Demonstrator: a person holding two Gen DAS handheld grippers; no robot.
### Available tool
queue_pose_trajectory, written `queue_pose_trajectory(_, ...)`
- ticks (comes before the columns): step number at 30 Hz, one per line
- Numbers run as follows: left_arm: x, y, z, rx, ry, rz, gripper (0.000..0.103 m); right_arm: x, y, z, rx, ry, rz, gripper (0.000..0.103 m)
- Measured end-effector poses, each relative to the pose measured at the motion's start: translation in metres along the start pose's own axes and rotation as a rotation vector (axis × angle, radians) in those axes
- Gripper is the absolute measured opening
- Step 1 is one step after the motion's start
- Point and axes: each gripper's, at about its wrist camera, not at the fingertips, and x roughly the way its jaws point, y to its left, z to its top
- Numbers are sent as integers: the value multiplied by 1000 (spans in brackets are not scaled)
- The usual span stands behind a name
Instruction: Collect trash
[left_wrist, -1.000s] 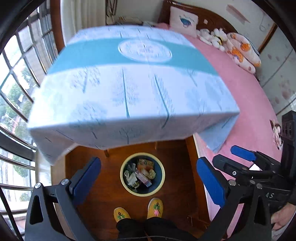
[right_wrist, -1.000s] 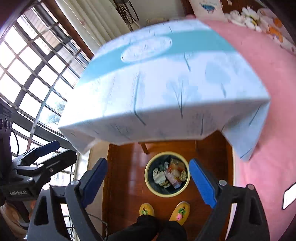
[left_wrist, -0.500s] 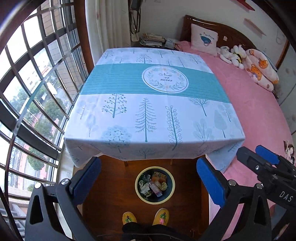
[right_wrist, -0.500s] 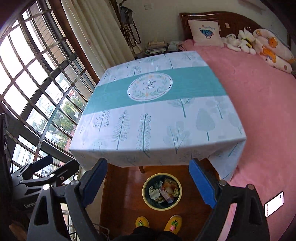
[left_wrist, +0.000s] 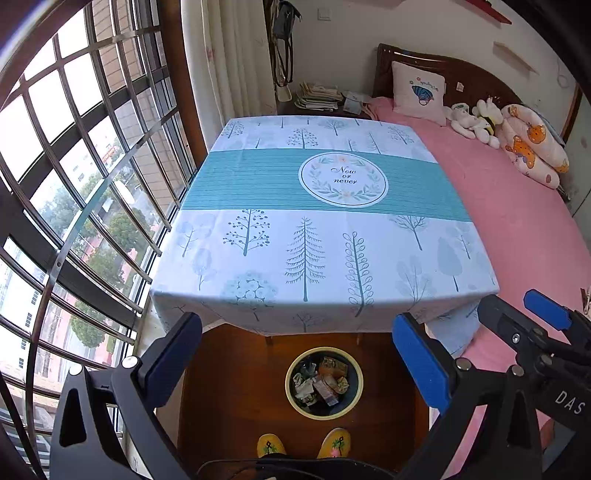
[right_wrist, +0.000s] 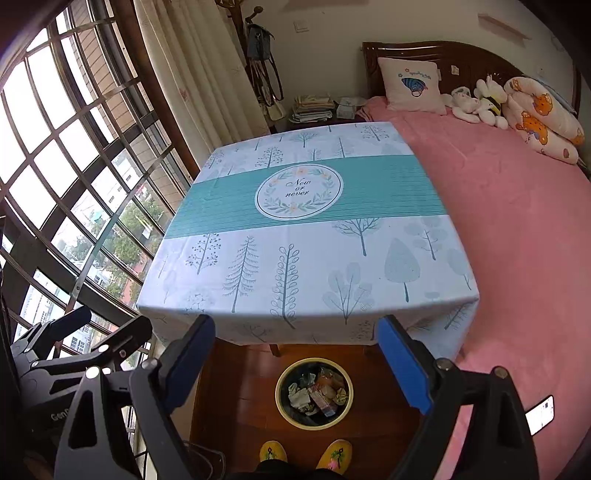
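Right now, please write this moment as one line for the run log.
left gripper: open, holds nothing | right gripper: open, holds nothing | trash bin: on floor, holds wrappers | table: no trash visible

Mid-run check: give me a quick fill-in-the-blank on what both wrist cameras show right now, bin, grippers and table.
1. The trash bin stands on the wooden ____.
2. Both the left gripper and the right gripper are ____ and hold nothing.
3. The words on the tablecloth read "Now or ____".
4. The person's slippers are ____ in colour.

Missing words: floor; open; never; yellow
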Motion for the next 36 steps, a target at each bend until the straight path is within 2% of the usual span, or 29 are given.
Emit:
queue_pose_trajectory(16,-1,-9,10,8,-38,25,102,0,-4,7,-8,-36,-22,90)
queue_pose_trajectory(36,14,-3,15,-21,19,16,102,13,1,13,-33,-5,-33,90)
